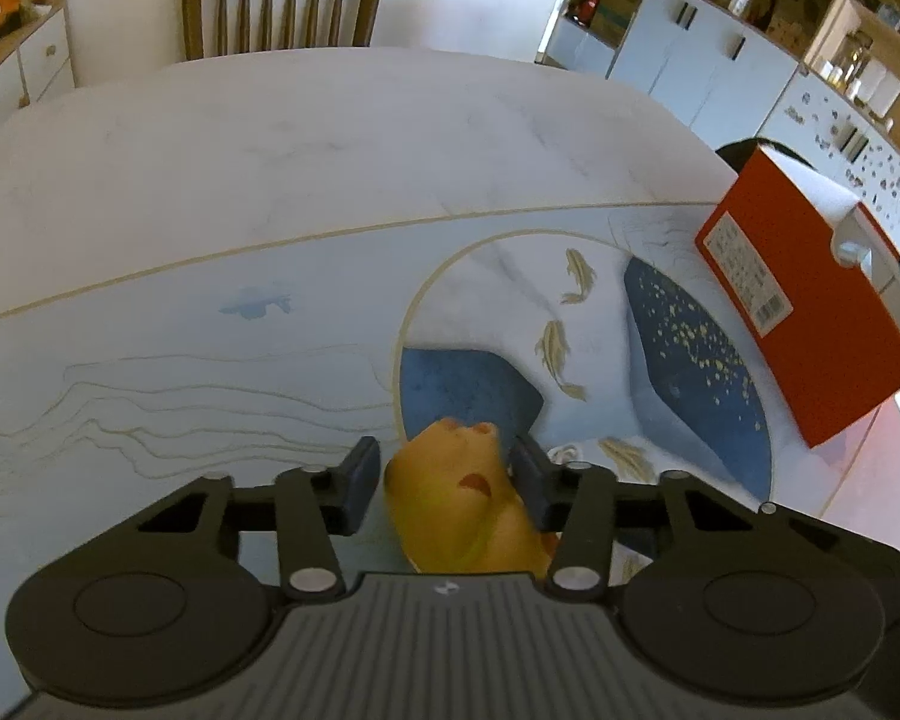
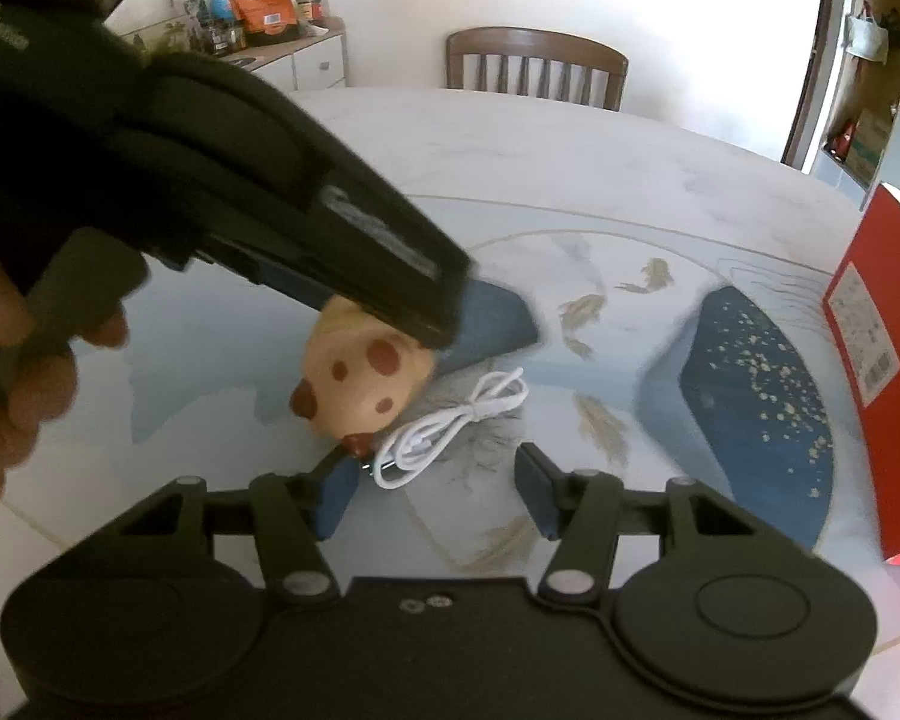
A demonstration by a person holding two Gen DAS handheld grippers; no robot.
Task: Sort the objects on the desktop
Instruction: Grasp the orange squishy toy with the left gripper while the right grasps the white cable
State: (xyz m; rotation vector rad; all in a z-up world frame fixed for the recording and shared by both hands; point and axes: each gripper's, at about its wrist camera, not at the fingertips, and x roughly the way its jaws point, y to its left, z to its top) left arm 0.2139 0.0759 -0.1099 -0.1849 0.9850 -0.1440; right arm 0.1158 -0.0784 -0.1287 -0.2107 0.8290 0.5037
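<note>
Tan and soft-looking, with reddish-brown spots, the plush toy [image 1: 450, 492] sits between the two dark blue pads of the left gripper [image 1: 447, 483]; the right pad [image 1: 531, 483] presses against its side, the left pad [image 1: 360, 480] stands just beside it with a thin gap showing, so whether the pinch is complete cannot be told. In the right wrist view the same plush toy [image 2: 363, 375] lies on the printed desk mat [image 2: 630, 360], toward the mat's near edge, with the left gripper's black body [image 2: 258, 198] slanting down onto it from the upper left and a bare hand [image 2: 6, 372] behind that body. White charging cable [image 2: 450, 420], coiled in a loose bundle, lies on the mat touching or just beside the toy's lower right. The right gripper [image 2: 435, 495] hovers over the mat with its jaws spread wide and nothing between them; the cable's near end lies just ahead of its left pad [image 2: 333, 495], the toy a little farther on. Red cardboard box [image 1: 810, 306], labelled on its end, stands at the right edge of the table [image 1: 270, 138], well apart from both toy and cable. A wooden chair [image 1: 282, 9] stands at the far edge of the table.
</note>
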